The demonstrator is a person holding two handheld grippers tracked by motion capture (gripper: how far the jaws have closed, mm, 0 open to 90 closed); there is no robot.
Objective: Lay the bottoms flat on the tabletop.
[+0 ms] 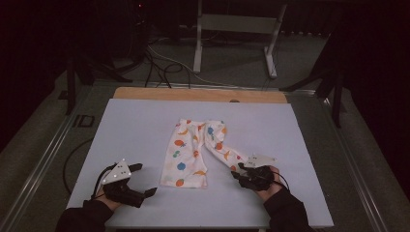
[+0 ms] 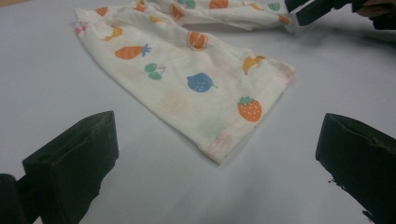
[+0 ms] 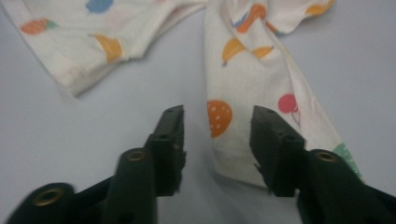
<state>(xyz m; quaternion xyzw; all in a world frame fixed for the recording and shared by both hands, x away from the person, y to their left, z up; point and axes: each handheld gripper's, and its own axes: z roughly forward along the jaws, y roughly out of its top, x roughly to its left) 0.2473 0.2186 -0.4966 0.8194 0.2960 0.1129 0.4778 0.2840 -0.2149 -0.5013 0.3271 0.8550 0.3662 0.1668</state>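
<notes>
Okay, high view: fruit-print trousers (image 1: 196, 151) lie flat mid-table (image 1: 125, 125), my left gripper (image 1: 140, 180) wide open beside them, empty; right gripper (image 1: 238, 172) at a leg hem, tips hard to make out. Left gripper view: the waist is cut off. Right gripper view: jaws half-closed astride the hem, not yet pinching.

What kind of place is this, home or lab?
Most likely a lab or recording workspace, not a home: a plain white table with only small fruit-print trousers on it, loose cables across the floor behind, and a bare metal stand.
</notes>
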